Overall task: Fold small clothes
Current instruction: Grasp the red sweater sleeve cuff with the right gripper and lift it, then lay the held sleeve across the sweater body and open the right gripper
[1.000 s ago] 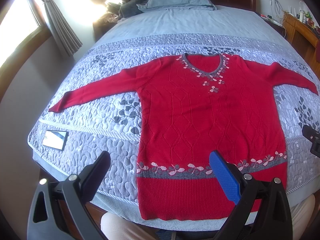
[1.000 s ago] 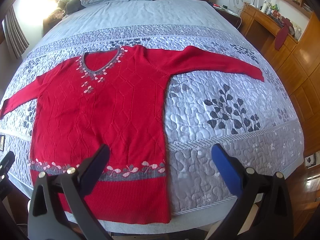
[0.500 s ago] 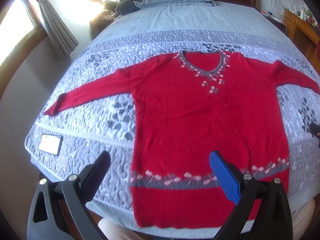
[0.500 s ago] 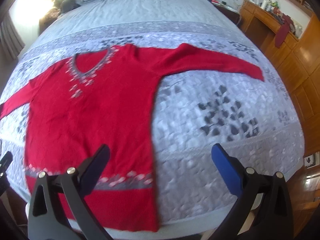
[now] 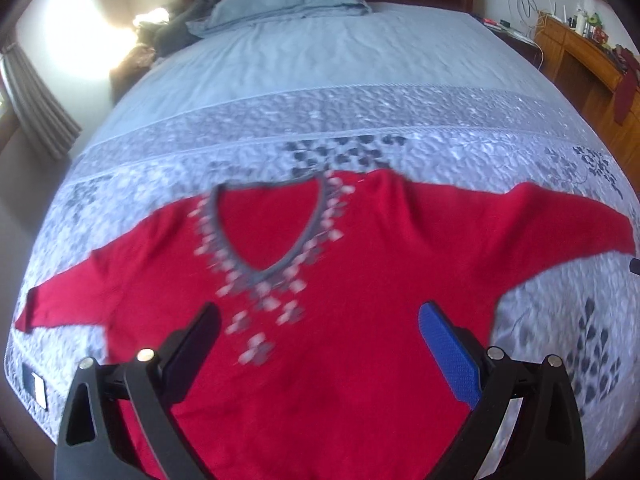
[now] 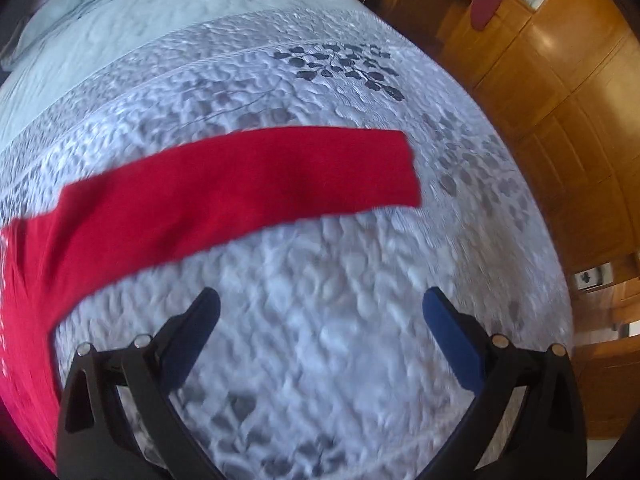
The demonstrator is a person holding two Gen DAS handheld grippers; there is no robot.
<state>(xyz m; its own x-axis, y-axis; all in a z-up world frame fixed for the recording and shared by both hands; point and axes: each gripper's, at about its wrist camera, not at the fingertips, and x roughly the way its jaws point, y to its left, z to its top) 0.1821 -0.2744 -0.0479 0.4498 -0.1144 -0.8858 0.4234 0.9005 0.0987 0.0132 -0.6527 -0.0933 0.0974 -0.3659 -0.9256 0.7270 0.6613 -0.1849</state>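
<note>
A red knit sweater (image 5: 360, 272) with a grey V-neck and flower trim lies flat, face up, on the bed, both sleeves spread out. My left gripper (image 5: 320, 328) is open and empty above the sweater's chest, below the neckline. My right gripper (image 6: 322, 316) is open and empty above the bare quilt, just in front of the sweater's right sleeve (image 6: 248, 184), whose cuff points right. Both views are motion-blurred.
The bed carries a grey quilt with leaf print (image 6: 340, 260) and a pale blue sheet with a pillow (image 5: 280, 0) at the head. Wooden cabinets (image 6: 560, 100) stand to the right. A small card (image 5: 38, 390) lies at the quilt's left corner.
Both grippers have moved forward over the bed. The left now hovers over the chest instead of the hem; the right has swung right, toward the right sleeve. Both stay open.
</note>
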